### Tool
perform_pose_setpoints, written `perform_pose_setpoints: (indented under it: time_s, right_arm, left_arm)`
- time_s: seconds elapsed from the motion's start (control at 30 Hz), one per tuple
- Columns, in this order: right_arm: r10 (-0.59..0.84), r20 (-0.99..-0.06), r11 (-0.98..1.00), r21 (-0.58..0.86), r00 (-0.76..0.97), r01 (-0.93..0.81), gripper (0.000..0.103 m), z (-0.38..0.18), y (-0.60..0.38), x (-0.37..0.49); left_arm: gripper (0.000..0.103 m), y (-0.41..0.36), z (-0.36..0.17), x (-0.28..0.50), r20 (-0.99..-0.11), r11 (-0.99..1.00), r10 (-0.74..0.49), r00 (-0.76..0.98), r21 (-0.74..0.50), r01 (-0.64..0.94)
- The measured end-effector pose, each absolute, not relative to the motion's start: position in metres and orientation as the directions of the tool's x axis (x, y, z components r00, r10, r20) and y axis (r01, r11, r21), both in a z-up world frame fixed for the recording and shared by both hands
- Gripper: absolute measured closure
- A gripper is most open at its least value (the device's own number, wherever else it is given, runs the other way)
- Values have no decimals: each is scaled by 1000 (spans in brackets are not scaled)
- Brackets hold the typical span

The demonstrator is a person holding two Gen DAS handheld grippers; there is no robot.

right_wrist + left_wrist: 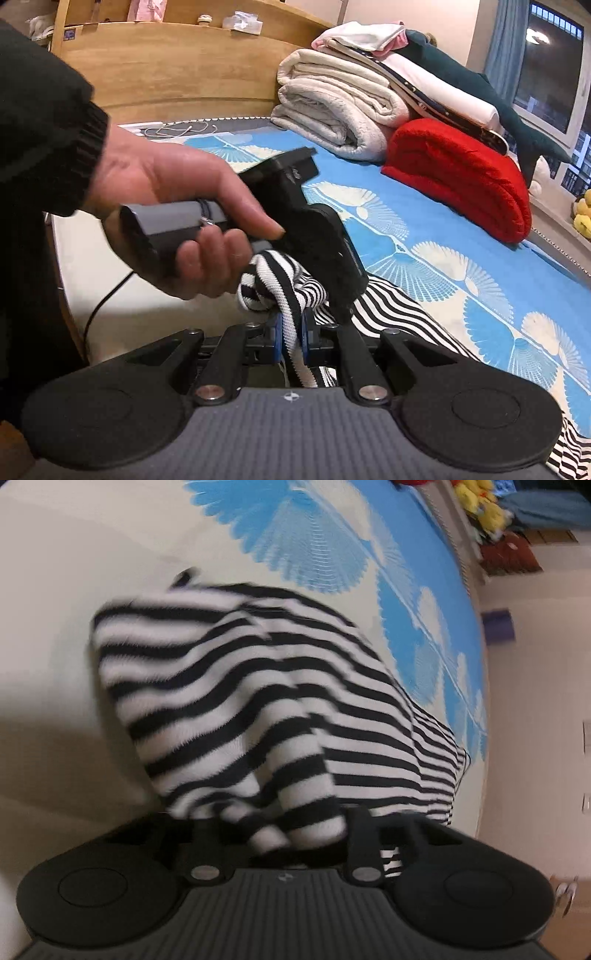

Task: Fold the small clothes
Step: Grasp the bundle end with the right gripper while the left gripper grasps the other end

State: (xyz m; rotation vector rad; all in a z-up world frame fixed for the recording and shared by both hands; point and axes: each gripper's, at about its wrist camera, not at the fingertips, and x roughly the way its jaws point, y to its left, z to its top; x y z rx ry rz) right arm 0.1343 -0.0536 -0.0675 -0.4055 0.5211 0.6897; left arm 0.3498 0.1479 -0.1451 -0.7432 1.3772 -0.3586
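A black-and-white striped garment [258, 709] hangs from my left gripper [291, 834] over the bed; its bunched cloth covers the fingers, which are shut on it. In the right wrist view my right gripper [290, 336] has its blue pads [277, 334] shut on a thick fold of the same striped garment [280, 291]. The left gripper [325, 258], held in a hand, sits just above and ahead of the right one, gripping the same bunch. The rest of the garment trails onto the bed at the right [399, 306].
The bed has a blue sheet with white fan patterns [443, 258]. Folded cream blankets [332, 107] and a red blanket [461, 177] lie at the far side by the wooden headboard [166, 74]. A black cable [107, 299] runs at the bed's left edge.
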Motion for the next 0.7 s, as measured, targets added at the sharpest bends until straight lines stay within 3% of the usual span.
perform_pose_setpoints:
  time_s: [0.07,0.23,0.47,0.57,0.7]
  right_arm:
    - [495,-586,699,-171,642,-694,93,-71,-51,135]
    - [553,-575,660,-138,603,-738,93,-67,-26,138]
    - [723,-430,604,13,541,-797,93,-25,-15,135]
    - [713,-462,619,63,527,-783,93,-25,-23,139]
    - [657,-542,676,115,524,-728,94,-39,-39,142]
  left_arm:
    - [92,147,-140,350,-750,737,-627,213,-659,-152]
    - [94,177,-97,337,-723,734,-610,324,-670,-111]
    - [94,243,-46,291,-744,760,-495,449,-621,-193]
    - [94,232,-50,289,-806,810,-442,394,-547,-211]
    - [94,205,-52,307,-824,825,-426,373,-523,-214]
